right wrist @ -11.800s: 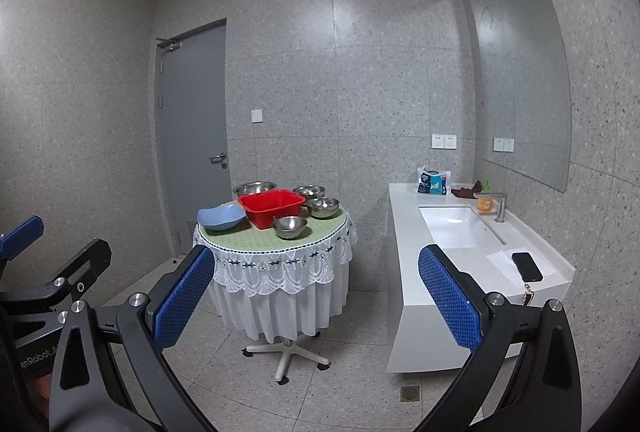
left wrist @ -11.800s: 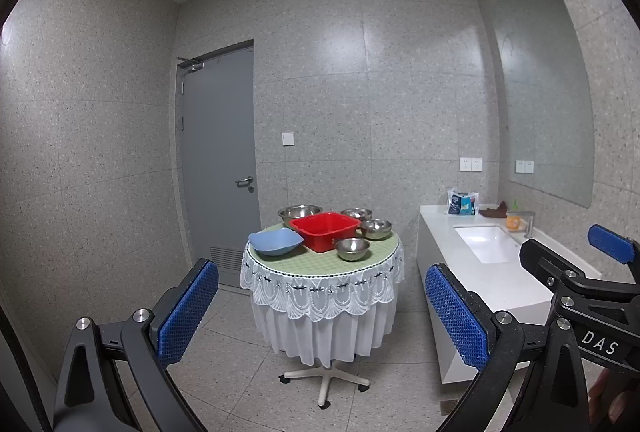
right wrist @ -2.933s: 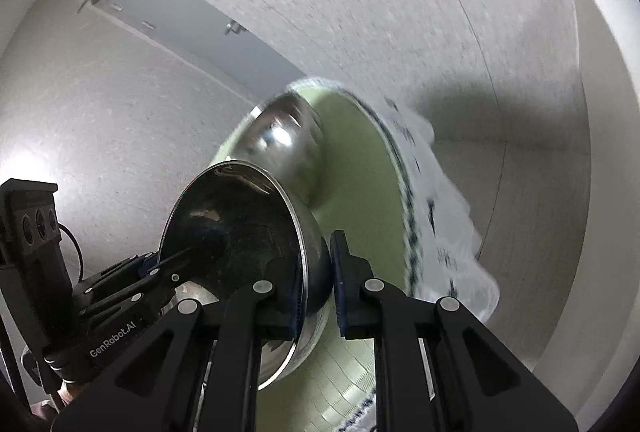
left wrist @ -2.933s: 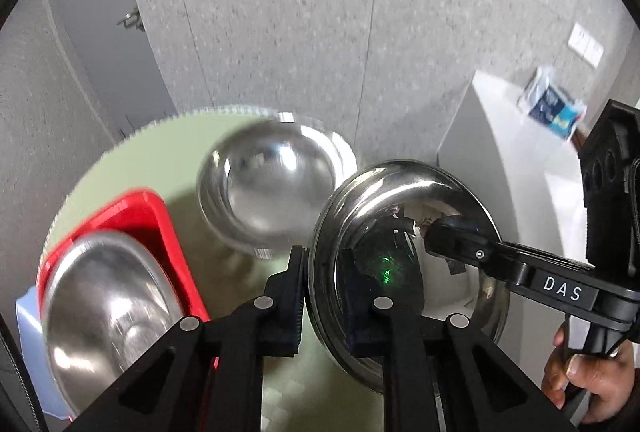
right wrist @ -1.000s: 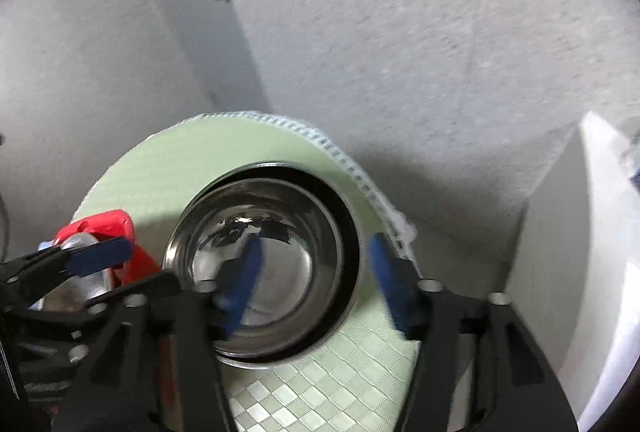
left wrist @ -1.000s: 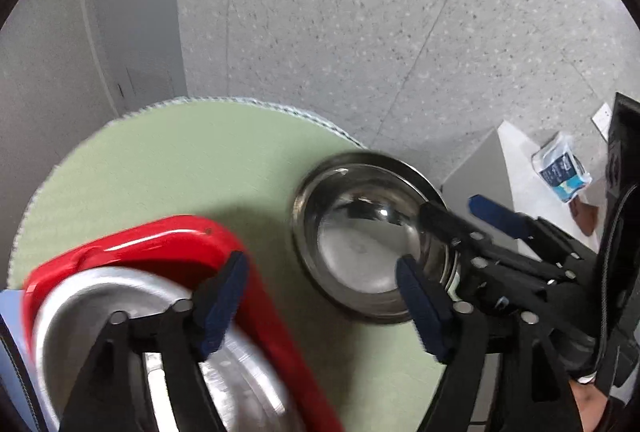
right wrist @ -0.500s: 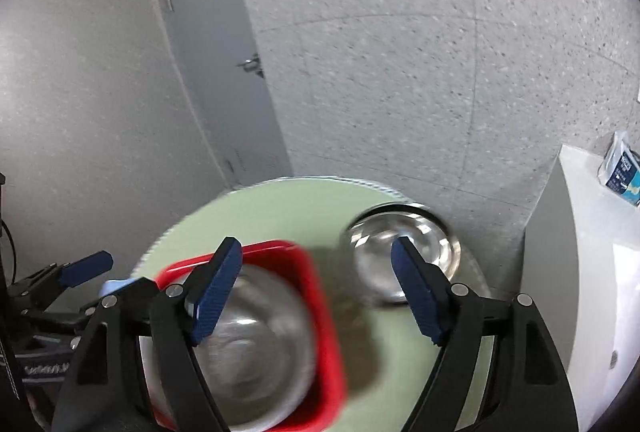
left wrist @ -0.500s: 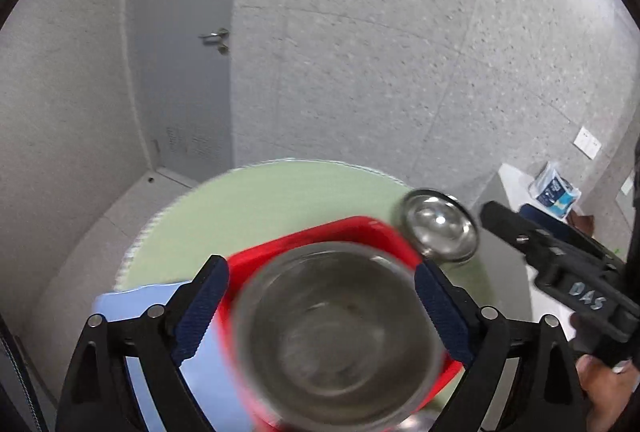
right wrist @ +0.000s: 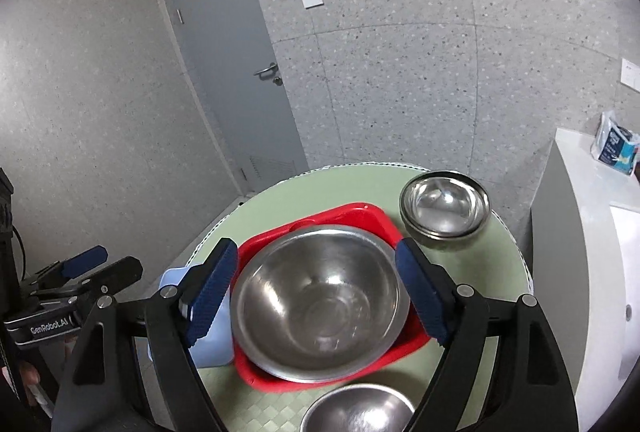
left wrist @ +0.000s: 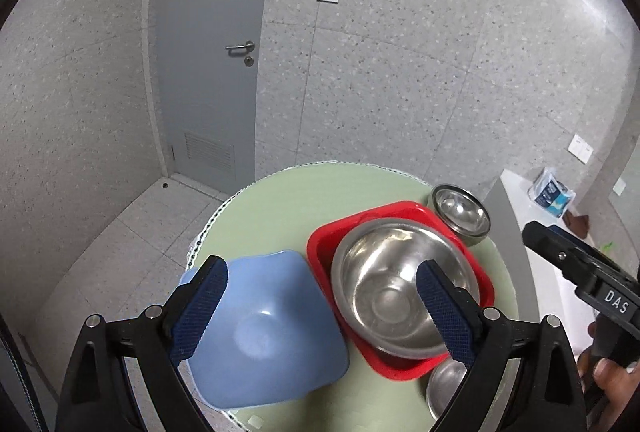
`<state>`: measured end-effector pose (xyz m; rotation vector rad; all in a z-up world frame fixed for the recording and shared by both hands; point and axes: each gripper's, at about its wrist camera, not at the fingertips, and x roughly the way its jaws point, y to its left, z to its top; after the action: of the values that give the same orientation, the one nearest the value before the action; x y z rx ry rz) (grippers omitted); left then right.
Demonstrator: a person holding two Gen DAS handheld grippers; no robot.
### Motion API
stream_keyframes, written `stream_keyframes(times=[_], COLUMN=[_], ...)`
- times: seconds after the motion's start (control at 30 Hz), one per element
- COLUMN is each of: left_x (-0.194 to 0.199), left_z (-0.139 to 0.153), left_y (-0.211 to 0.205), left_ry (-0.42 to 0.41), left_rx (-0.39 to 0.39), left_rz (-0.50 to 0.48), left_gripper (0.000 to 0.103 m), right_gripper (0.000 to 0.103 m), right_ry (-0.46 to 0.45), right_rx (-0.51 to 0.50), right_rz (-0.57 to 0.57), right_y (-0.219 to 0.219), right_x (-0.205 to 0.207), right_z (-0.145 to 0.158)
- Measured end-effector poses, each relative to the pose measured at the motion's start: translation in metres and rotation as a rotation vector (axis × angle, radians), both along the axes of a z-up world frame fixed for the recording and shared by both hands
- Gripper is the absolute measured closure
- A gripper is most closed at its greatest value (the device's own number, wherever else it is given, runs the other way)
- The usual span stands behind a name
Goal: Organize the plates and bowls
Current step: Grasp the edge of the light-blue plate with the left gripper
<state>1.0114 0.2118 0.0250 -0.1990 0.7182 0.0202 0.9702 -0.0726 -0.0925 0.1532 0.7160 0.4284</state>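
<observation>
Left gripper (left wrist: 320, 308): your jaws stand wide apart and hold nothing; they hang above the red basin's left edge, one blue pad over the blue bowl, the other over the large steel bowl.
Right gripper (right wrist: 316, 296): your jaws are spread wide and empty, straddling the large steel bowl from above.
Red basin (right wrist: 344, 218): it sits on the round table (right wrist: 320, 188), on the green cloth, roughly at the middle.
Large steel bowl (right wrist: 320, 296): it rests upright inside the red basin and fills most of it.
Blue bowl (left wrist: 264, 328): it stands just beside the red basin on its left, touching or nearly touching the basin's rim.
Stacked steel bowls (right wrist: 445, 208): they sit just past the red basin's far right corner, near the table edge.
Small steel bowl (right wrist: 358, 412): it lies just in front of the red basin, on the side nearest you.
White counter (right wrist: 580, 200): it stands to the right of the red basin, beyond the table, with a blue packet (right wrist: 614, 148) on it.
</observation>
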Motion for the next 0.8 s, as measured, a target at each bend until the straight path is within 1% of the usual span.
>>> stream_keyframes(times=[0.13, 0.2, 0.3, 0.5, 0.63, 0.8], left_x=[-0.022, -0.019, -0.033, -0.029, -0.033, -0.038], left_z=[0.004, 0.006, 0.008, 0.002, -0.019, -0.069], left_y=[0.004, 0.007, 0.014, 0.023, 0.039, 0.073], left_ry=[-0.005, -0.002, -0.002, 0.023, 0.075, 0.191], left_rx=[-0.006, -0.007, -0.010, -0.010, 0.009, -0.018], left_rz=[-0.020, -0.029, -0.034, -0.008, 0.045, 0.148], left_gripper=[0.010, 0.010, 0.010, 0.010, 0.010, 0.010], right_gripper=[0.020, 0.020, 0.020, 0.020, 0.020, 0.020], right_ry=[0.001, 0.003, 0.005, 0.031, 0.059, 0.123], right_rx=[-0.001, 0.000, -0.003, -0.001, 0.001, -0.010], right_rz=[-0.037, -0.056, -0.068, -0.052, -0.010, 0.089], right_y=[-0.008, -0.013, -0.015, -0.010, 0.008, 0.053], right_x=[-0.014, -0.019, -0.026, -0.036, -0.042, -0.053], right_z=[0.002, 0.003, 0.004, -0.003, -0.013, -0.044])
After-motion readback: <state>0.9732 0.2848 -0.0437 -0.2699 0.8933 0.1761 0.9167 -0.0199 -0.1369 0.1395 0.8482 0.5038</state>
